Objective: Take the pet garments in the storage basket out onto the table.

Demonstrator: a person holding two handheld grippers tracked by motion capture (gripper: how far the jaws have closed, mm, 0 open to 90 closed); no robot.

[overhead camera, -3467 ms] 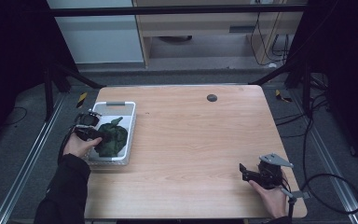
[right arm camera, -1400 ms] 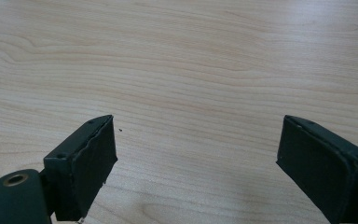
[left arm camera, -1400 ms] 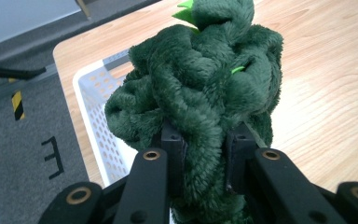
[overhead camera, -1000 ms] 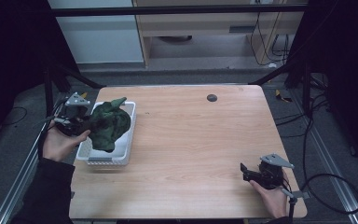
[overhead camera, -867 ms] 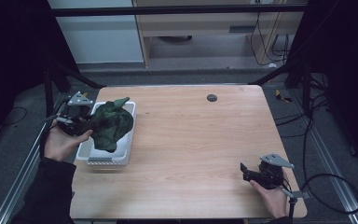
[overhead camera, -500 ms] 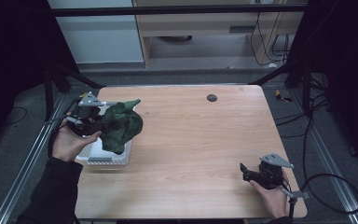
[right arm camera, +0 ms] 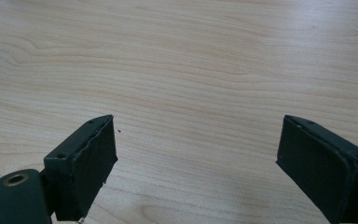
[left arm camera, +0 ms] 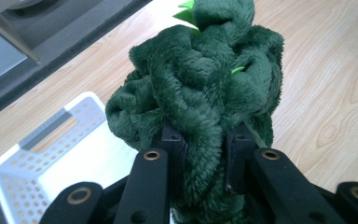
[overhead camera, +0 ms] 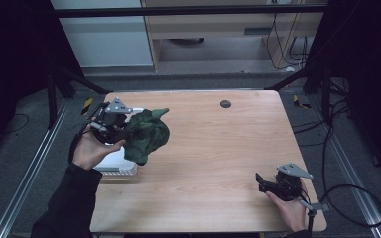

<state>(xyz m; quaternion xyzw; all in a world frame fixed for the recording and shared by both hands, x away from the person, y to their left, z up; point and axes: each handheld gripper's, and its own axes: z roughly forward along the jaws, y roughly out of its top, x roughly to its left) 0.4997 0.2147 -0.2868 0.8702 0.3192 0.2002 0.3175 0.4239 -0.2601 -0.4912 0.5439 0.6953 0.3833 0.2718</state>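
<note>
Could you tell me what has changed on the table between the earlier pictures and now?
The left tongs, shut on the dark green plush toy, have lifted it out of the white perforated plastic basket and carried it rightwards, so it now hangs past the basket's edge over the wooden table. The right tongs stayed open near the front right corner.

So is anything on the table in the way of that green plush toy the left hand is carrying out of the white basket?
Nothing visible. The left gripper holds the plush toy over the basket edge, with bare table beyond it.
</note>
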